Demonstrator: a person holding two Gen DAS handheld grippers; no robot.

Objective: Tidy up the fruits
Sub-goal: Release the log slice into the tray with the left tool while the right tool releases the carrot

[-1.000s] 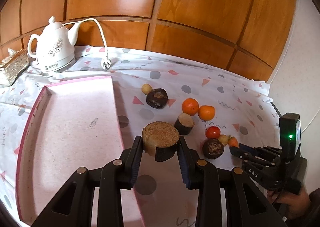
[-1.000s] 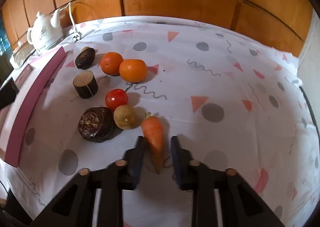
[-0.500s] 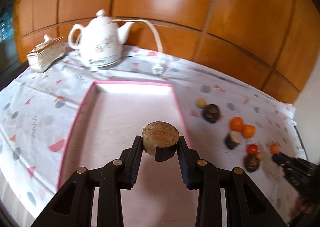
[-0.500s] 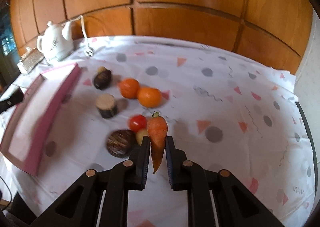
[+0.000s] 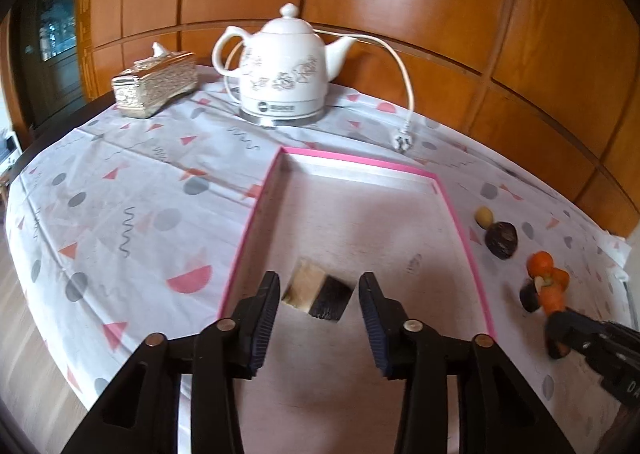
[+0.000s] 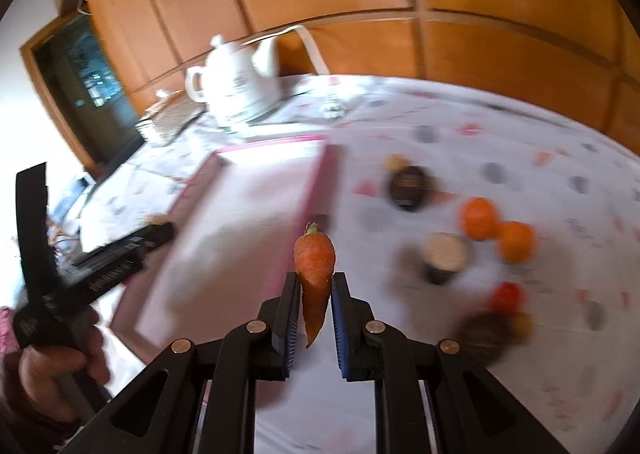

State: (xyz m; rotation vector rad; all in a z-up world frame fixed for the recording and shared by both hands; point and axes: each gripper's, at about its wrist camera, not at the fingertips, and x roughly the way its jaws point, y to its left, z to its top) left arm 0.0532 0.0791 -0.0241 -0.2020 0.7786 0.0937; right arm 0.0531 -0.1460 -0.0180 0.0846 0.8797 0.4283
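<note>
In the left wrist view a pink-rimmed tray (image 5: 460, 214) lies under my left gripper (image 5: 319, 282). Its jaws are opening, and a cut dark-skinned fruit piece (image 5: 334, 300) with a tan face lies on the tray floor between them, clear of both pads. My right gripper (image 6: 316, 282) is shut on a small carrot (image 6: 314, 258), held stem-up above the cloth by the tray's right rim (image 6: 316, 190). On the cloth to the right lie two oranges (image 6: 478, 218), another cut piece (image 6: 444, 256), a tomato (image 6: 506, 294) and two dark round fruits (image 6: 408, 188).
A white electric kettle (image 5: 280, 74) with its cord and plug (image 5: 402, 140) stands behind the tray, and a gold tissue box (image 5: 156, 82) sits to its left. Wood panelling backs the table. The cloth-covered table drops off at the left edge (image 5: 24, 214).
My left gripper moved left over the tray, opened and let the cut piece drop onto the tray floor. My right gripper closed on the carrot, lifted it and carried it toward the tray.
</note>
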